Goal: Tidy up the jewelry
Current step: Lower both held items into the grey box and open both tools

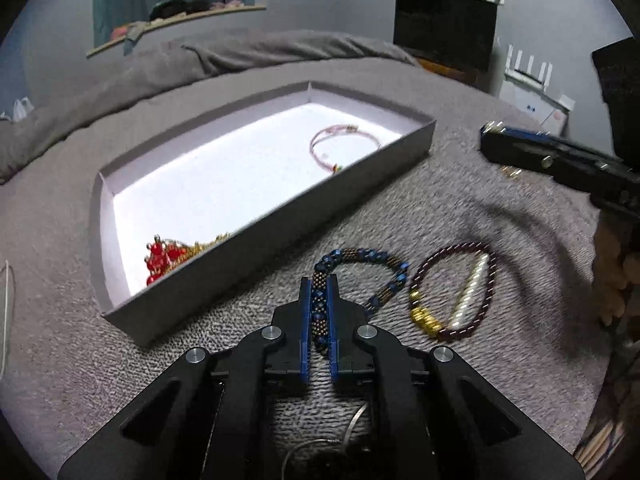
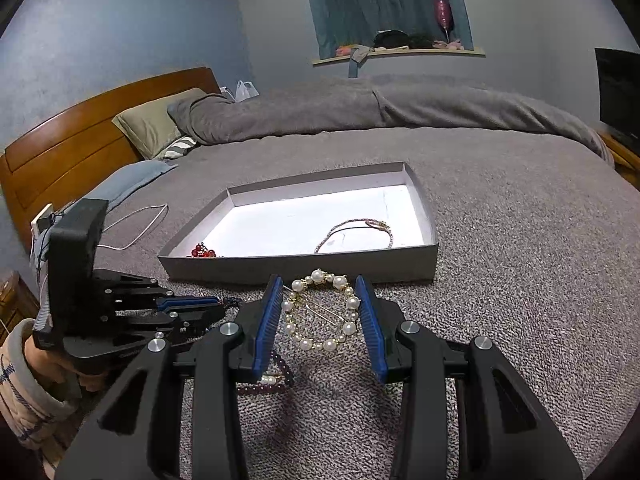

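Left wrist view: the left gripper (image 1: 319, 286) pinched the blue beaded bracelet (image 1: 362, 276) on the blanket (image 1: 460, 216), beside the gray box's (image 1: 256, 236) wall.

Right wrist view: the right gripper (image 2: 320, 286) stood half-open around the pearl hair clip (image 2: 320, 310), pads apparently clear.

Left tongs (image 1: 319, 300) pinched nearly closed, angled down. Right tongs (image 2: 322, 320) held part open, angled down, pads clear on both sides.

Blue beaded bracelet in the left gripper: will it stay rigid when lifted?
Probably not. The blue beaded bracelet looks like a strung rope, so the free loop likely sags. The left gripper pinches one narrow stretch; it may swing. Small beads suggest it is light.
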